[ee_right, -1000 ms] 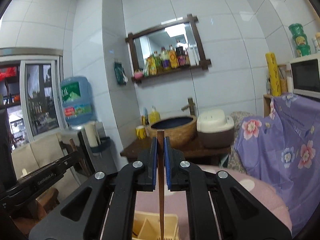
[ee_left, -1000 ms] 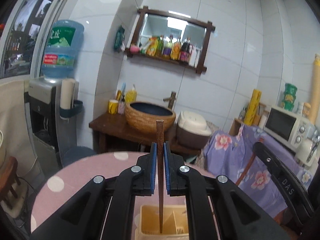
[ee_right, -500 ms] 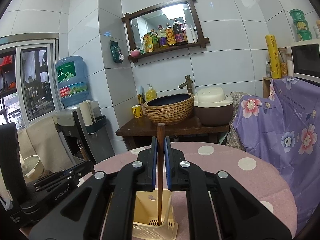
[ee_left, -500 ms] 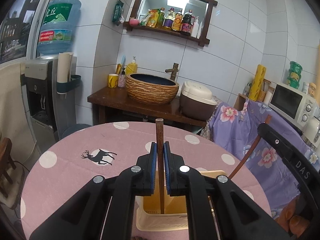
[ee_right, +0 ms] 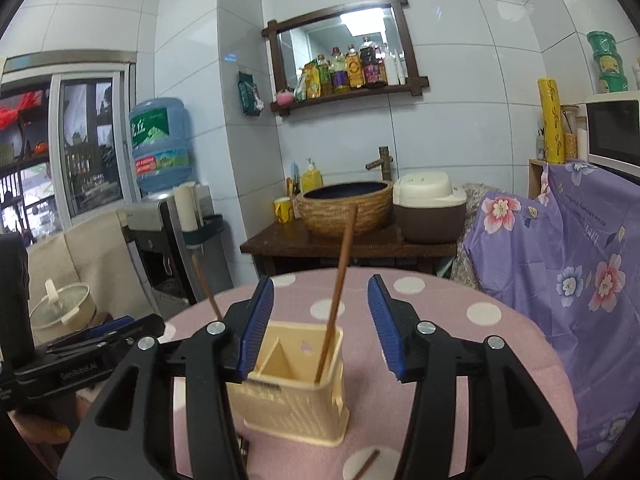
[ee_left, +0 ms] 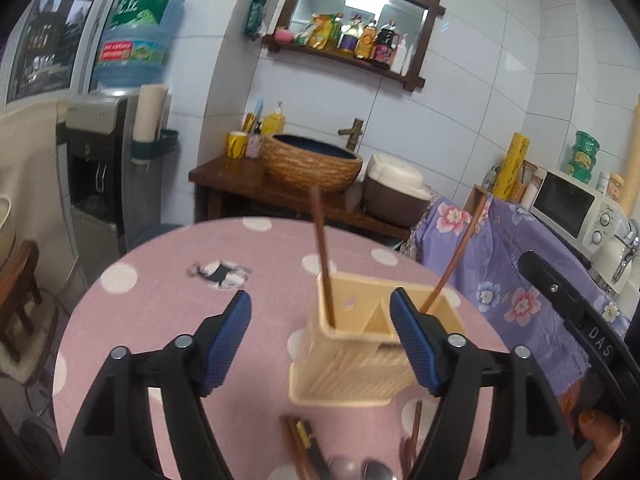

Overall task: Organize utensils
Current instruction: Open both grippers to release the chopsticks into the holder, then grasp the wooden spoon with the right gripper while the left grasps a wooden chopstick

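Observation:
A cream plastic utensil holder [ee_left: 352, 356] stands on the pink dotted round table [ee_left: 160, 296]; it also shows in the right wrist view [ee_right: 296, 396]. Two brown chopsticks lean in it: one [ee_left: 322, 264] in the left compartment, one [ee_left: 452, 268] in the right, which also shows in the right wrist view [ee_right: 338, 292]. My left gripper [ee_left: 320, 344] is open and empty, just in front of the holder. My right gripper [ee_right: 320, 324] is open and empty above the holder. More chopsticks [ee_left: 298, 452] and spoons [ee_left: 360, 470] lie on the table near me.
A wooden stand with a woven basin [ee_right: 344, 208] and a rice cooker [ee_right: 430, 204] sits behind the table. A purple floral cloth [ee_right: 580, 264] hangs at the right. A water dispenser [ee_left: 116, 152] stands at the left.
Both grippers have opened and let go of their chopsticks, which now lean in the holder. Both grippers have drawn back and lifted slightly.

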A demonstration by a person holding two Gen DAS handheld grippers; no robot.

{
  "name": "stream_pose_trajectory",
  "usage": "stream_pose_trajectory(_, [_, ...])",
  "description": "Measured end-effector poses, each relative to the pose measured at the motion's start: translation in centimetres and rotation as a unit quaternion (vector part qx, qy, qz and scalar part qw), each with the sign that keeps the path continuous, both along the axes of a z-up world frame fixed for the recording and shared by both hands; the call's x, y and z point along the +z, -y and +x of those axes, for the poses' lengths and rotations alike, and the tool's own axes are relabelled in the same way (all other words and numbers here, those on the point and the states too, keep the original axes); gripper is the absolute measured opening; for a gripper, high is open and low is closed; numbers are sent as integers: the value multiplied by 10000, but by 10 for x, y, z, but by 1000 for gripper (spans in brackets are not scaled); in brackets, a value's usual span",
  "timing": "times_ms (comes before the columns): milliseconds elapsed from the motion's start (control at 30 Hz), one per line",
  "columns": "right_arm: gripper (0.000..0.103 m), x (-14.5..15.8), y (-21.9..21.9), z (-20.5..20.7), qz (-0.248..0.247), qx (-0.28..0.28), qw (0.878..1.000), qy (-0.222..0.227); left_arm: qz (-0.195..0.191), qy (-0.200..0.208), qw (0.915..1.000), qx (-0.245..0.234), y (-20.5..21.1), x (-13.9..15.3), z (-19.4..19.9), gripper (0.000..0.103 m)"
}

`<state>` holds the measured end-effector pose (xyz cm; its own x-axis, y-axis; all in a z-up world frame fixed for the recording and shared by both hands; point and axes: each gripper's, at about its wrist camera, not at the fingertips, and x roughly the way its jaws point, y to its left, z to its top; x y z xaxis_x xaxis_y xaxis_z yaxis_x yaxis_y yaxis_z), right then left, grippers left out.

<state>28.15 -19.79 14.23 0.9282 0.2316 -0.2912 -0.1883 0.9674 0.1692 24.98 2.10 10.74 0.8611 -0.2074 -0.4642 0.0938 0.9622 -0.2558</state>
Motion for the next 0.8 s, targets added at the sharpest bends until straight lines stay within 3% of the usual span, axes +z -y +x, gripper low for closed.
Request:
stream_pose_trajectory(67, [61, -10, -1, -10, -140, 39, 9998, -168, 86, -232, 9997, 71, -7, -16, -10, 74])
stream_pose_trajectory(300, [62, -68, 4, -35, -372, 165, 9940, -1016, 237, -1104, 9935, 163, -26, -79, -39, 72])
stream_pose_trajectory(433, [62, -107, 9, -41, -338, 141, 9865, -1598, 120, -1500, 9886, 68, -27, -105, -50, 60])
stream_pose_trajectory(600, [62, -137, 13, -53, -233, 97, 9805, -1951, 205, -1723, 9847, -172, -14, -122, -57, 54])
stream_pose_trajectory(800, [62, -152, 14, -66, -229, 3, 9777, -2086, 485, -1772, 9821, -402, 10, -130, -62, 53])
